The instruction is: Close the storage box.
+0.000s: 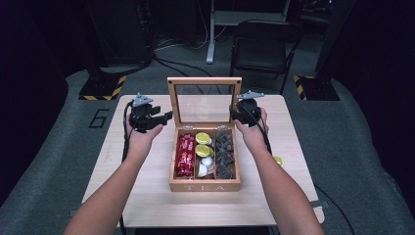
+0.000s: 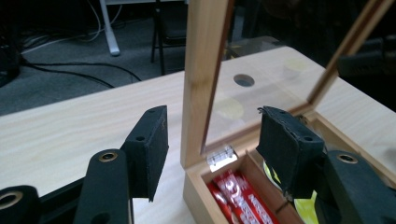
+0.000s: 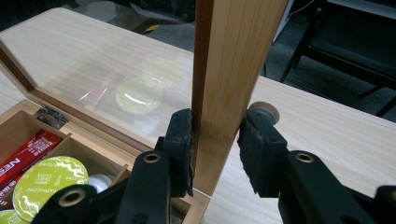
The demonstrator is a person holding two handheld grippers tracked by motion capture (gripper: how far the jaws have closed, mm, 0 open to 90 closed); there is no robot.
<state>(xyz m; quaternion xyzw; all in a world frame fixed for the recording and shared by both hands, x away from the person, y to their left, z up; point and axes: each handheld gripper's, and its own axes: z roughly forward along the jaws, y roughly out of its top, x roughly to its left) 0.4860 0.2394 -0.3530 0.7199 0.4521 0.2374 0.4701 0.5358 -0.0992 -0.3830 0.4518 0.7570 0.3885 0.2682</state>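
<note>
Wooden tea box (image 1: 204, 186) sitting mid-table (image 1: 147, 196), glass lid (image 1: 204, 100) standing upright at the back. Right gripper (image 3: 215, 149) clamped around the lid's right frame post, both pads pressing the wood. Left gripper (image 2: 212, 144) spread wide, straddling the lid's left post without touching, one pad out over the table, the other hanging above the box. Inside: red packets (image 1: 185, 155) in the left compartment, yellow-topped capsules (image 1: 202, 145) in the middle, dark pieces (image 1: 225, 154) on the right. One yellow capsule (image 1: 278, 160) loose beside the right forearm.
</note>
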